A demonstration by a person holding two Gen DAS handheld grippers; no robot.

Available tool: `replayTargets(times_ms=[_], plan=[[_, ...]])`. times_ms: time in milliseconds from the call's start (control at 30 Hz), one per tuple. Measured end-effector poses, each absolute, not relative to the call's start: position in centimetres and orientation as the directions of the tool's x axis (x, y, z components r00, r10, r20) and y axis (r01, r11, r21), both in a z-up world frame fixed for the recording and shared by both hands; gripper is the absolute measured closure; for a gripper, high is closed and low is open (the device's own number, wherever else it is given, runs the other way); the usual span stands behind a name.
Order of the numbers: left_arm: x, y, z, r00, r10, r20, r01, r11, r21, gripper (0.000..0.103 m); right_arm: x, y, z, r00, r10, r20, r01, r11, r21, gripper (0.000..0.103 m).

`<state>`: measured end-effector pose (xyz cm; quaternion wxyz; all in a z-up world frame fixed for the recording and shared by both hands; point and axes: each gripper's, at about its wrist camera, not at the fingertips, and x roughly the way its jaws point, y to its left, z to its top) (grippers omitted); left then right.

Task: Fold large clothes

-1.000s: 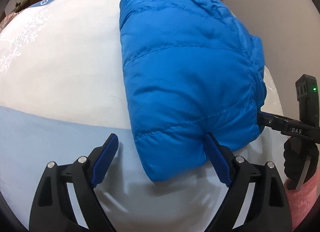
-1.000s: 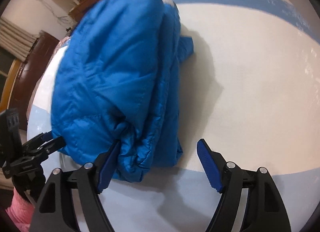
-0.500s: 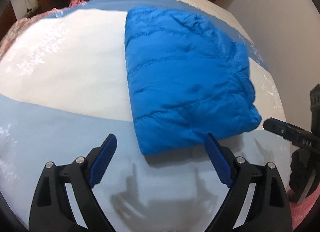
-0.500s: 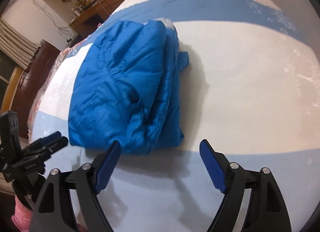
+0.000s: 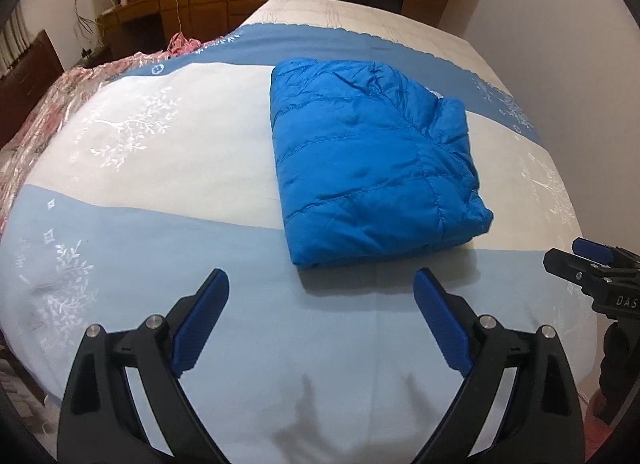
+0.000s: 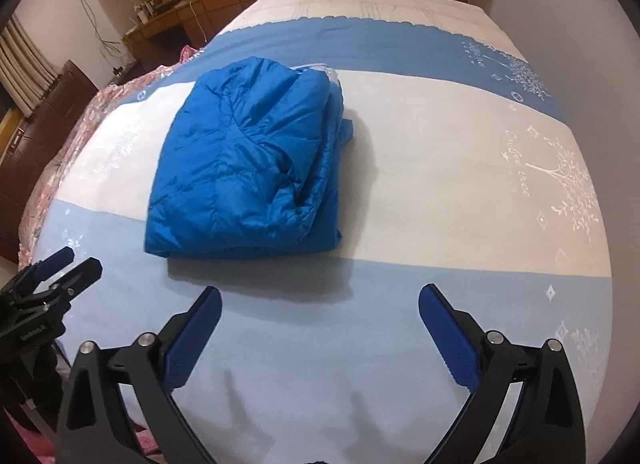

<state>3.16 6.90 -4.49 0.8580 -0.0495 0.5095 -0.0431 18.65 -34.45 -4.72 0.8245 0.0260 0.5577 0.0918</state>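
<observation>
One folded blue puffer jacket [image 5: 372, 160] lies on the bed [image 5: 160, 248], across the white band of the bedspread with its near edge on the pale blue band. Two grippers, both above the bed and clear of the jacket. Left gripper [image 5: 322, 306]: fingers spread wide, nothing between them. Right gripper [image 6: 320, 318]: fingers have just been opening and now stand wide apart, nothing between them. Left wrist view shows the jacket's smooth quilted top and the right gripper at the right edge. Right wrist view shows the jacket's layered open side [image 6: 320, 168], the "tree" print on the bedspread [image 6: 560, 180], and the left gripper at lower left.
</observation>
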Motion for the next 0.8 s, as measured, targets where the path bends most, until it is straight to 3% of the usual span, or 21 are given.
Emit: replayTargets(times_ms=[800], plan=[[-2.1,6.7,-0.4,0.519,-0.028,-0.854,-0.034,0.998,-0.053,0.011,14.2,-33.3,-1.6,0.383,0.121,-0.916,-0.12,0.989,0.081,0.004]])
